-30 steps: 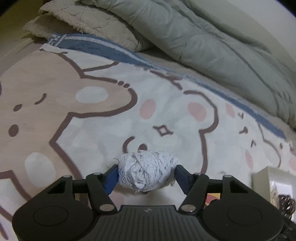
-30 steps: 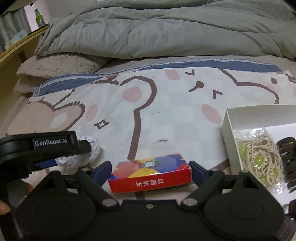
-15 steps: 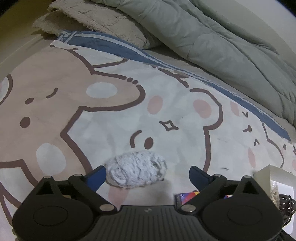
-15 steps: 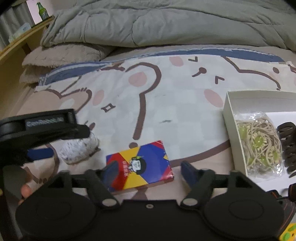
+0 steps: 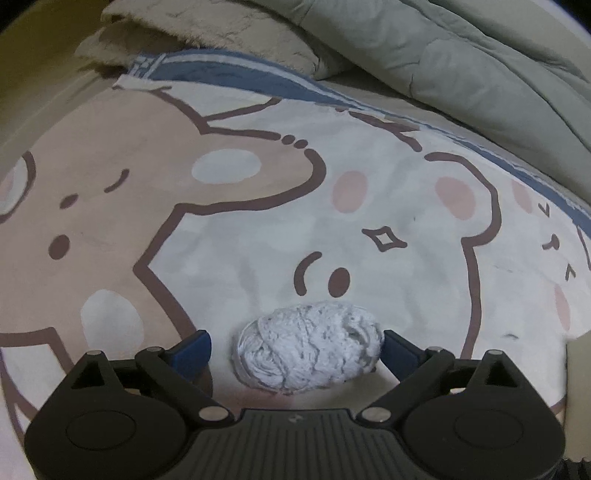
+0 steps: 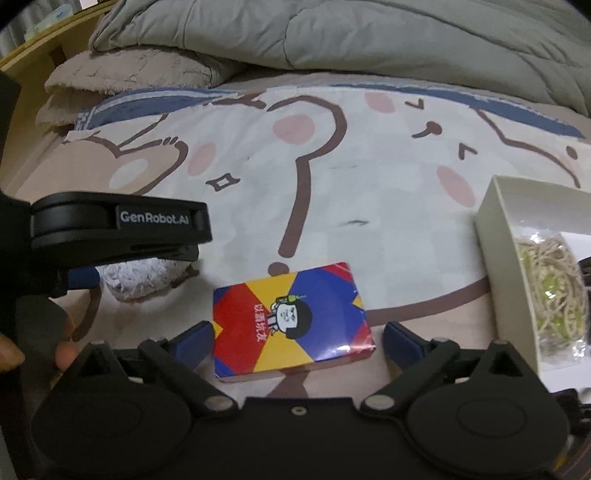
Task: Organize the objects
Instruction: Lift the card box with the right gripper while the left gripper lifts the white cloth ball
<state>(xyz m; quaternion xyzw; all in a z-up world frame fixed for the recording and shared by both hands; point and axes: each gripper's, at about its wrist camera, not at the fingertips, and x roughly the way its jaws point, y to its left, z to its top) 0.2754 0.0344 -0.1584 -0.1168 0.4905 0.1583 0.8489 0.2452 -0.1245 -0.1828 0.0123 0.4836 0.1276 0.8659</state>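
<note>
A white ball of yarn (image 5: 308, 347) lies on the cartoon bedsheet (image 5: 258, 236) between the fingers of my open left gripper (image 5: 295, 349); the right finger touches it, the left stands apart. It also shows in the right wrist view (image 6: 142, 277), partly hidden under the left gripper's body (image 6: 118, 225). A colourful card box (image 6: 291, 319) lies flat on the sheet between the fingers of my open right gripper (image 6: 299, 341), with gaps on both sides.
A white open box (image 6: 498, 229) at the right holds a bag of beige hair ties (image 6: 550, 288). A grey duvet (image 6: 369, 33) and a beige pillow (image 6: 129, 74) lie at the back. A wooden bed frame (image 6: 33, 59) runs along the left.
The left gripper let go of the yarn ball, opened wide, and now sits around it again. The right gripper released the card box, which lies flat between its open fingers.
</note>
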